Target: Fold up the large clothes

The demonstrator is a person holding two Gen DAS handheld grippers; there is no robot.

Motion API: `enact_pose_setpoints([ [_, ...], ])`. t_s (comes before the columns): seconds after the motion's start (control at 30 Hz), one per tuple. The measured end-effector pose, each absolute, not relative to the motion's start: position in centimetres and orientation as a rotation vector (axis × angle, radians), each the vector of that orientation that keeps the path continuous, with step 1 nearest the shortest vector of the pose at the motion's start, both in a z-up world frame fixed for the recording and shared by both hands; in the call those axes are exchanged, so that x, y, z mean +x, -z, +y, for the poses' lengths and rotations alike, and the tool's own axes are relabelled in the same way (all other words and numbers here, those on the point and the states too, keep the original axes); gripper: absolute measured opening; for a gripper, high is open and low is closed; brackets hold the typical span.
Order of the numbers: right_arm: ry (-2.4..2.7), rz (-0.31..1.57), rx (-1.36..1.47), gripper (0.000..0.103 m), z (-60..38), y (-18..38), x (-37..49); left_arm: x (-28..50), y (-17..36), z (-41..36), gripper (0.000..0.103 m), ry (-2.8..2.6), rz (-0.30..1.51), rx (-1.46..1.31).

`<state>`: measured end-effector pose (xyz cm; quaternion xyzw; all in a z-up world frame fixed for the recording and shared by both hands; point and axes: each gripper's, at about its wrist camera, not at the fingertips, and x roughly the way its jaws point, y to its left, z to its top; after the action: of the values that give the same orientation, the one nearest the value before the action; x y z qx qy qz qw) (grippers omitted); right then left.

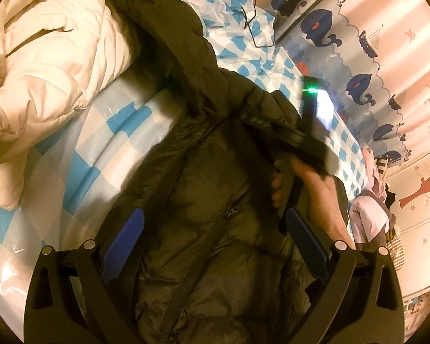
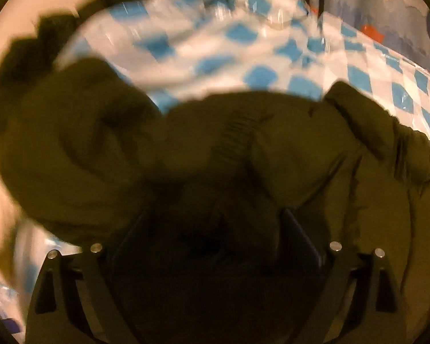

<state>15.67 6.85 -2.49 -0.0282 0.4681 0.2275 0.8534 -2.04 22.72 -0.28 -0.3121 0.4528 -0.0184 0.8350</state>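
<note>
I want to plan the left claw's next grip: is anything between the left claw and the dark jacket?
Nothing visible is. The left claw is open right over the jacket, with only jacket fabric between its fingers. The right hand with its claw is over the jacket's right side, beside the left claw's right finger, not under it.

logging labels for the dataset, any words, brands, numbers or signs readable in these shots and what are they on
None can be read in either view.
Dark puffer jacket: no readable tag or logo.
White padded jacket: no print showing.
Checkered sheet: squares only.
Curtain: whales, boats and stars, no lettering.
Right wrist view: too blurred to show any text.
</note>
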Motion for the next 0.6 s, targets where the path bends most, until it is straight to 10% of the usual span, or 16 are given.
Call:
enact_pose_setpoints([
  [0.17,-0.411,0.718,0.133,0.096,1.7,-1.2,12.4,-1.9,0.3,22.8,0.095,0.032,0.955,-0.664],
  [0.3,-0.308,1.110,0.100,0.096,0.7,5.8,16.6,-1.7,0.3,22.3,0.095,0.019,0.953,-0.637],
  [0.6,-0.424,0.783,-0.140,0.096,-0.1,-3.3,8.2,-2.0,-2.8,22.2,0.095,-0.061,0.830,-0.507],
])
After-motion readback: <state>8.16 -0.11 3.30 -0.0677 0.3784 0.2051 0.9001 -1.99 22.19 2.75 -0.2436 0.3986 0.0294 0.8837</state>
